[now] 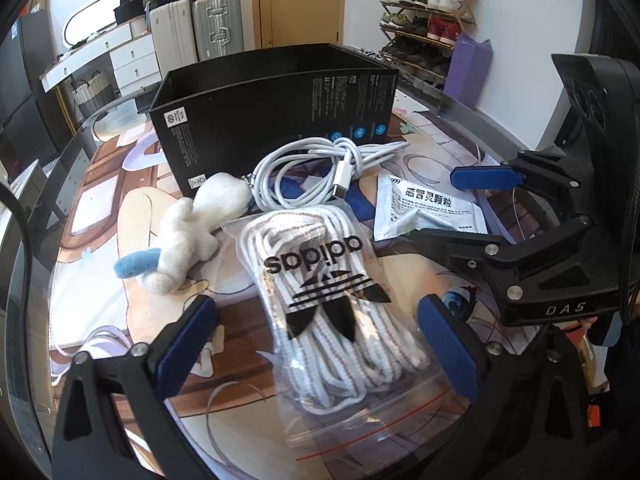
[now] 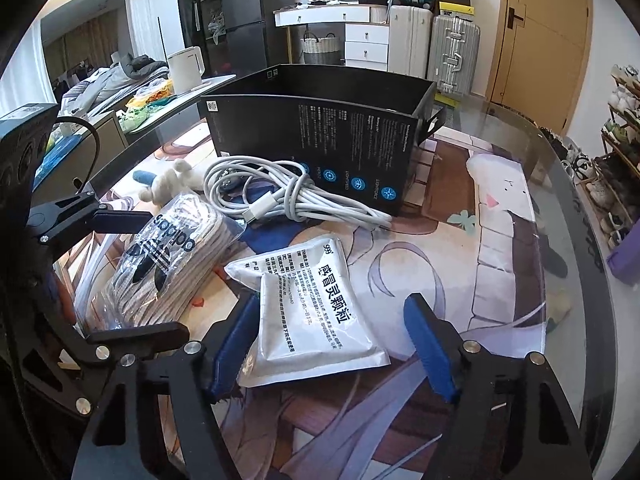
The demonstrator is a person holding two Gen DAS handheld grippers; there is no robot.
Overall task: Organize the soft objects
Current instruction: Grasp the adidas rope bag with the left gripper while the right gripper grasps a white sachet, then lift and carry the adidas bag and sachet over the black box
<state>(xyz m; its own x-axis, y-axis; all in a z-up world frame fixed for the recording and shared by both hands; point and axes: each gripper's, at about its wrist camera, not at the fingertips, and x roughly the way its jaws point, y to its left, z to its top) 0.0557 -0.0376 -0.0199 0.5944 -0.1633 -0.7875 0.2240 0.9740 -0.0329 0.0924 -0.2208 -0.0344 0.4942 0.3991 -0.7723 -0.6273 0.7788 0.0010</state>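
A clear adidas bag of white laces [image 1: 328, 300] lies between the open jaws of my left gripper [image 1: 316, 320]; the bag shows at left in the right wrist view [image 2: 160, 264]. A white medicine sachet [image 2: 308, 312] lies between the open jaws of my right gripper [image 2: 332, 324], and it also shows in the left wrist view [image 1: 428, 208]. A white plush toy with a blue tail [image 1: 188, 232] and a coiled white cable [image 1: 316, 172] lie in front of an open black box [image 1: 276, 108]. Neither gripper holds anything.
The table has a glass top over an anime-print mat [image 2: 500, 240]. The right gripper's body [image 1: 560, 200] stands at the right of the left wrist view. Suitcases [image 1: 200, 28], a door and a shoe rack [image 1: 428, 20] stand behind.
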